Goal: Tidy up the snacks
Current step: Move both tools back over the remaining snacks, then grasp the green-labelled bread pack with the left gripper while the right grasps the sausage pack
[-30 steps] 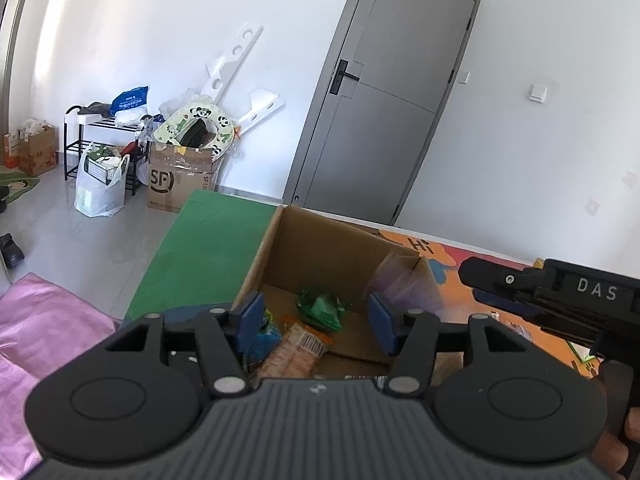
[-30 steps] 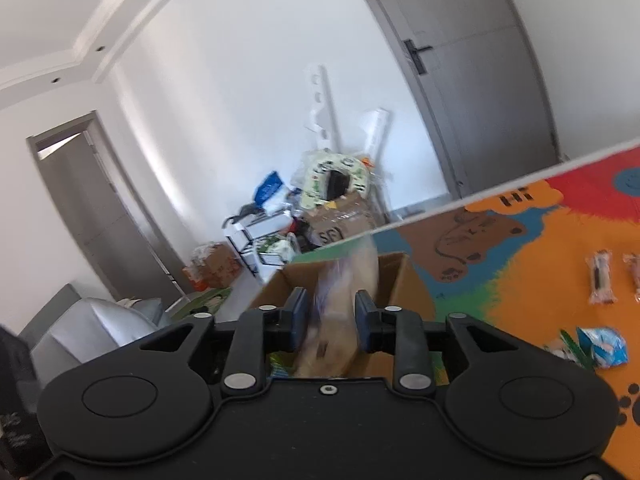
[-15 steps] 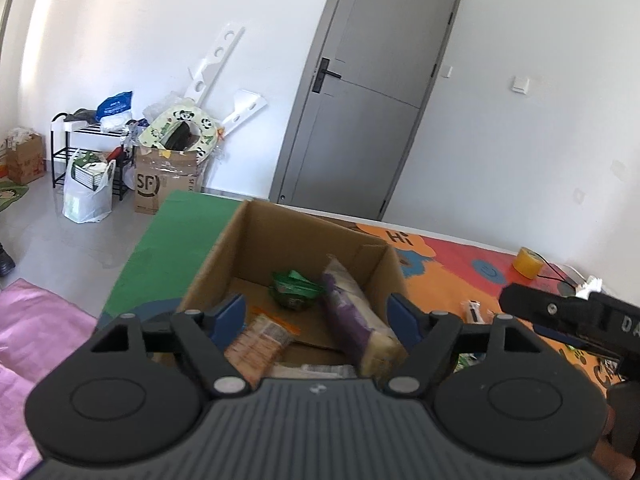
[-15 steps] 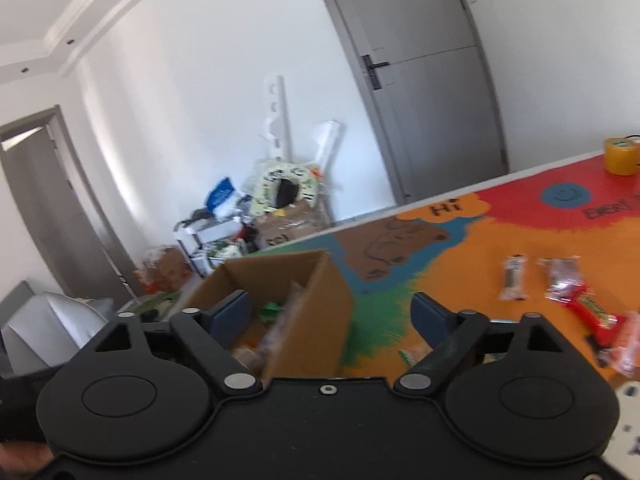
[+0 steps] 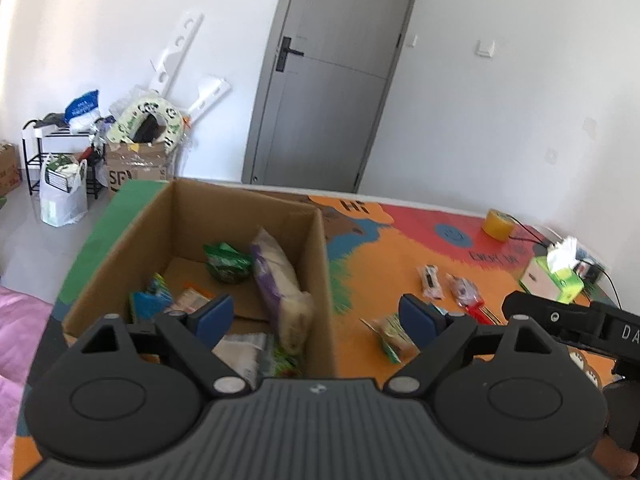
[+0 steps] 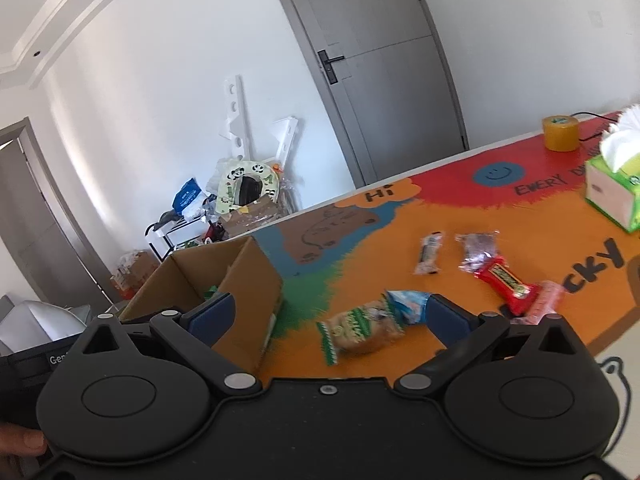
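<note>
1. the right claw [image 6: 330, 314] has just been opening and now stands released, with nothing between its pads; a second ago it was clenched on a long pale packet held over the cardboard box [image 6: 256, 280].
2. that packet [image 5: 280, 280], pale with a purple end, now stands propped inside the cardboard box [image 5: 240, 216], leaning against the right-hand wall, next to a green packet [image 5: 226, 262] and other wrapped snacks on the box floor. so one more snack looks put away.
3. the left claw [image 5: 320, 316] has also just been opening; it is released and grips nothing, and its view has swung from the box interior toward the desk [image 5: 400, 248] to the right of the box.
4. the right claw's view has likewise turned away from the box toward the loose snacks on the desk [image 6: 500, 220]: a green-edged biscuit pack [image 6: 362, 330] touching a blue packet [image 6: 408, 304] lies nearest, just ahead between the open pads, with a red bar [image 6: 506, 282], a clear crinkly wrapper [image 6: 480, 248] and a slim dark bar [image 6: 429, 254] further off.
5. judgement: the task is partway done, several snacks remain outside the box, and the biscuit pack seems the likeliest next pick.
</note>
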The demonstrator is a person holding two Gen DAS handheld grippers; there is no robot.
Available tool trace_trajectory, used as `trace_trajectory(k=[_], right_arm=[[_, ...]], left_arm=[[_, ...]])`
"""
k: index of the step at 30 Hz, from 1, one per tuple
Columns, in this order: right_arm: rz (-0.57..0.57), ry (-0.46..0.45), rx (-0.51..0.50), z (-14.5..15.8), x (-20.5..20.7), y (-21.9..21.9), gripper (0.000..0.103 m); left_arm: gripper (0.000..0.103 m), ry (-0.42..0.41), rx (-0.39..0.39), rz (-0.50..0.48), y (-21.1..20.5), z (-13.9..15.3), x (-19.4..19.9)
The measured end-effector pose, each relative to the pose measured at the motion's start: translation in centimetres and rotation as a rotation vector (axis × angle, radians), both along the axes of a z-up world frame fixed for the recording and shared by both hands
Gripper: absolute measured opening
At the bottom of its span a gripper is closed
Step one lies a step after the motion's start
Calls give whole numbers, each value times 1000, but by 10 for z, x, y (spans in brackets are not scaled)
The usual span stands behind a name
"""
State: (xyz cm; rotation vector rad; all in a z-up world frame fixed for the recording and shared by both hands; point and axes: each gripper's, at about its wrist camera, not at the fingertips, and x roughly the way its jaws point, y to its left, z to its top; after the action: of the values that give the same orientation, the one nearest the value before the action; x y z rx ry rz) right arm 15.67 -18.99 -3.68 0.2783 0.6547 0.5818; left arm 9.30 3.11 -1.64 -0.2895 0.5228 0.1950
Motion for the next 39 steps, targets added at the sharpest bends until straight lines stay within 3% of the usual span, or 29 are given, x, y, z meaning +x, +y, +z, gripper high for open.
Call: trace_trajectory(k=[20, 33, 39], right_arm=[[-129, 42, 5, -18, 5, -68, 103], [-195, 93, 1, -42, 20, -99, 103], [-174, 98, -1, -51, 29, -99, 101]], left_arm=[[89, 13, 25, -129, -63, -4, 23], [88, 63, 57, -149, -91, -19, 52], [88, 77, 52, -144, -96, -28, 68]])
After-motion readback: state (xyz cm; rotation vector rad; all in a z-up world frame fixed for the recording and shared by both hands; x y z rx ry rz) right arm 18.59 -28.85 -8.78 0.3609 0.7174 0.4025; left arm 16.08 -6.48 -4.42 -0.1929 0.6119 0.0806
